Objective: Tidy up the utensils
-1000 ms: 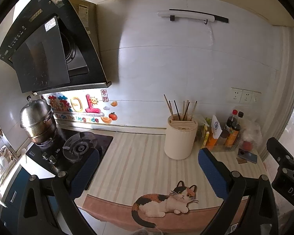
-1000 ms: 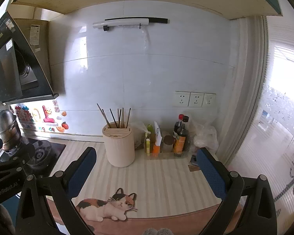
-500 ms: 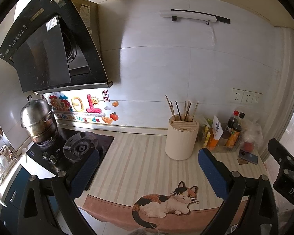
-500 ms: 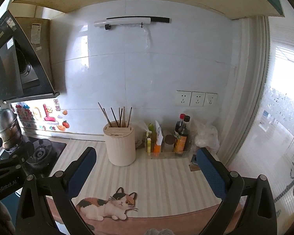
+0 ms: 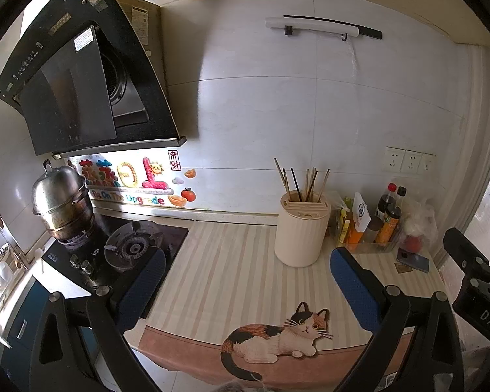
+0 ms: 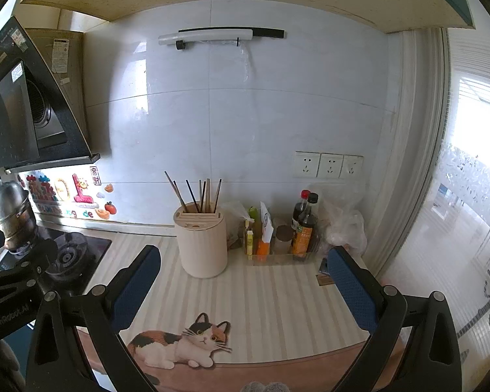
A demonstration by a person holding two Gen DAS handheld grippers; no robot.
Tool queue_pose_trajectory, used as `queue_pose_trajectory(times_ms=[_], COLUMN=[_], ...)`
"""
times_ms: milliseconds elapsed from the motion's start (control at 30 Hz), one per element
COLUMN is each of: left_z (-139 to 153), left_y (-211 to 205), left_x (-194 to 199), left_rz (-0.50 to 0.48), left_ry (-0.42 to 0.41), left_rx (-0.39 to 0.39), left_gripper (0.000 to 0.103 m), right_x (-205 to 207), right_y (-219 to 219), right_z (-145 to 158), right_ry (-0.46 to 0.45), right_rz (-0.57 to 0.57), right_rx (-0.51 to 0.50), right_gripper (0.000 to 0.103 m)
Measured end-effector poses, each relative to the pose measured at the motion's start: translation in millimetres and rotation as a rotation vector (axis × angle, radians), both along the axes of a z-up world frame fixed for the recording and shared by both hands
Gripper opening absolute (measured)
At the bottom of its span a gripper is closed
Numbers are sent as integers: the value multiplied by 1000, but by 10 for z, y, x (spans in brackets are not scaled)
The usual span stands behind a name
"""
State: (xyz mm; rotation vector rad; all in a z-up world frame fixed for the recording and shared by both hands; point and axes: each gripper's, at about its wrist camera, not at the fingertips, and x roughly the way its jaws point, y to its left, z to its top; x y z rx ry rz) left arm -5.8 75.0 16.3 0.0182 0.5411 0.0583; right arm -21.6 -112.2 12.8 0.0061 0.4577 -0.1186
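Note:
A cream cylindrical utensil holder (image 5: 300, 233) stands at the back of the striped counter, with several chopsticks (image 5: 302, 181) upright in its top. It also shows in the right wrist view (image 6: 202, 245), with the chopsticks (image 6: 199, 196). My left gripper (image 5: 246, 290) is open and empty, held above the counter's front, short of the holder. My right gripper (image 6: 243, 289) is open and empty too, at about the same distance from the holder. The right gripper's body shows at the right edge of the left wrist view (image 5: 473, 281).
A clear tray of sauce bottles (image 6: 302, 228) and packets stands right of the holder, with a plastic bag (image 6: 343, 225) behind. A gas hob (image 5: 130, 248) with a steel pot (image 5: 62, 202) lies left, under a range hood (image 5: 78, 75). A cat picture (image 6: 183, 343) marks the counter's front edge.
Both views have shifted slightly; the holder sits a touch lower and to the right in each, so both grippers have drifted a little. Both stay open and empty.

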Motion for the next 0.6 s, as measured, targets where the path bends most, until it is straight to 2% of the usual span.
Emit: queue_pose_trajectory(times_ms=[600], left_z=[-12], left_y=[14], left_x=[94], left_rz=[-5], left_ry=[-3], left_rx=[-4], left_gripper=[103], right_x=[92], right_y=[42], right_z=[24], right_ry=[2], right_rz=[6], right_rx=[-4], right_gripper=[103])
